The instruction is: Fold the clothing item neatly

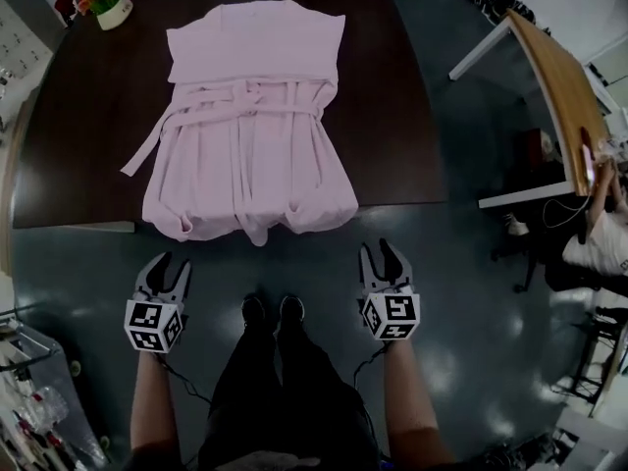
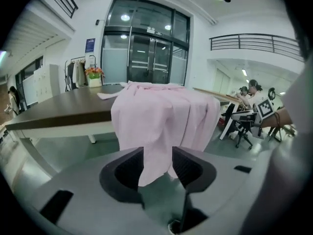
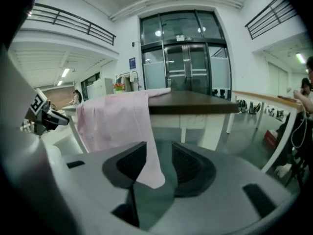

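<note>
A pale pink robe (image 1: 245, 135) lies spread on a dark table (image 1: 392, 116), collar at the far end, its belt (image 1: 245, 101) tied across the waist. The hem hangs over the near edge. Both grippers hover over the floor in front of the table, short of the hem. My left gripper (image 1: 170, 265) is open below the hem's left corner, and my right gripper (image 1: 377, 253) is open just right of the hem's right corner. In the left gripper view the hanging robe (image 2: 161, 116) shows beyond the open left gripper (image 2: 157, 163). In the right gripper view the robe (image 3: 115, 121) hangs beyond the open right gripper (image 3: 159, 165). Neither holds anything.
A flower pot (image 1: 108, 3) stands on the table's far left corner. A wooden desk (image 1: 559, 86) and a seated person (image 1: 599, 234) are to the right. The holder's shoes (image 1: 273, 312) stand on the dark green floor between the grippers. Glass doors (image 2: 146, 53) lie beyond the table.
</note>
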`<state>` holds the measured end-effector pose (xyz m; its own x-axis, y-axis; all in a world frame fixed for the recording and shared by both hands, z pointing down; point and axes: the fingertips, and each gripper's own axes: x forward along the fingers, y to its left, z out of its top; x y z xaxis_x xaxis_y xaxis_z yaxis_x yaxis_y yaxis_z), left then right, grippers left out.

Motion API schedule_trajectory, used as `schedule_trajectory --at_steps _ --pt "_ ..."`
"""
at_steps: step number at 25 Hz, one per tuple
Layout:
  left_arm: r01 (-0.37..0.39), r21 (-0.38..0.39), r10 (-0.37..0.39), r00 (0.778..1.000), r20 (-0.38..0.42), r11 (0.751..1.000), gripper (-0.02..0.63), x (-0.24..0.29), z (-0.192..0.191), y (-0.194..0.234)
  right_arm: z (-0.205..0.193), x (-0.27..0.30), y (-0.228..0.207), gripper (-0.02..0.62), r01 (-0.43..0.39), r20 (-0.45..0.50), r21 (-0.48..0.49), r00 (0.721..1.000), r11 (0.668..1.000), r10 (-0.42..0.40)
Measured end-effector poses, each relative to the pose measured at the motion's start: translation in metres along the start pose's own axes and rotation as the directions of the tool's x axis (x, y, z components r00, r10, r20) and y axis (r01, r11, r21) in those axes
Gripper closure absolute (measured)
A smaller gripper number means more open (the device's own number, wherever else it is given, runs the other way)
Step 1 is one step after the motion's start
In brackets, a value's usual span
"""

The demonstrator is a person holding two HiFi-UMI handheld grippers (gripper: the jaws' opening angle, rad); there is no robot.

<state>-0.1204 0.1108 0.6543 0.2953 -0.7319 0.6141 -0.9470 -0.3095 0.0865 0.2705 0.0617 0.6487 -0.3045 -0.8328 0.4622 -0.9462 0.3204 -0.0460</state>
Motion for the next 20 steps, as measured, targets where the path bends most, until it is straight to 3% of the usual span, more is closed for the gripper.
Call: schedule_trajectory --at_steps 4,8,12,15,16,17,19,20 --pt "-0.029 0.032 0.029 0.999 -0.016 0.999 0.375 0.04 -0.048 0.032 -0.06 0.044 0.015 0.4 -0.099 -0.073 -0.058 0.993 0.993 0.094" --pt "-0.047 0.05 0.048 0.999 -0.021 0.998 0.336 0.097 -0.094 0.064 -0.096 0.102 0.02 0.335 -0.15 -0.067 -0.164 0.988 0.975 0.141" --pt "-0.043 0.077 0.038 0.997 0.065 0.996 0.324 0.131 -0.1 0.081 -0.108 0.144 0.02 0.324 -0.179 -0.059 -0.234 0.984 0.956 0.169" --pt "-0.007 0.119 -0.005 0.995 0.097 0.993 0.325 0.142 -0.098 0.079 -0.114 0.155 0.027 0.325 -0.168 -0.043 -0.208 0.986 0.964 0.163" --pt "0.016 0.135 -0.029 0.995 0.091 0.991 0.325 0.146 -0.098 0.075 -0.115 0.155 0.029 0.337 -0.141 -0.03 -0.194 0.99 0.971 0.138" --pt "0.047 0.151 -0.059 0.995 0.079 0.987 0.325 0.149 -0.1 0.068 -0.116 0.153 0.03 0.404 -0.104 -0.02 -0.181 0.995 0.978 0.102" --pt "0.107 0.167 -0.117 0.992 0.048 0.98 0.328 0.148 -0.105 0.052 -0.119 0.143 0.034 0.594 -0.03 -0.016 -0.165 0.999 0.986 0.028" --pt "0.122 0.159 -0.13 0.991 0.041 0.98 0.364 0.143 -0.108 0.046 -0.122 0.136 0.038 0.594 -0.01 -0.025 -0.158 1.0 0.987 0.006"
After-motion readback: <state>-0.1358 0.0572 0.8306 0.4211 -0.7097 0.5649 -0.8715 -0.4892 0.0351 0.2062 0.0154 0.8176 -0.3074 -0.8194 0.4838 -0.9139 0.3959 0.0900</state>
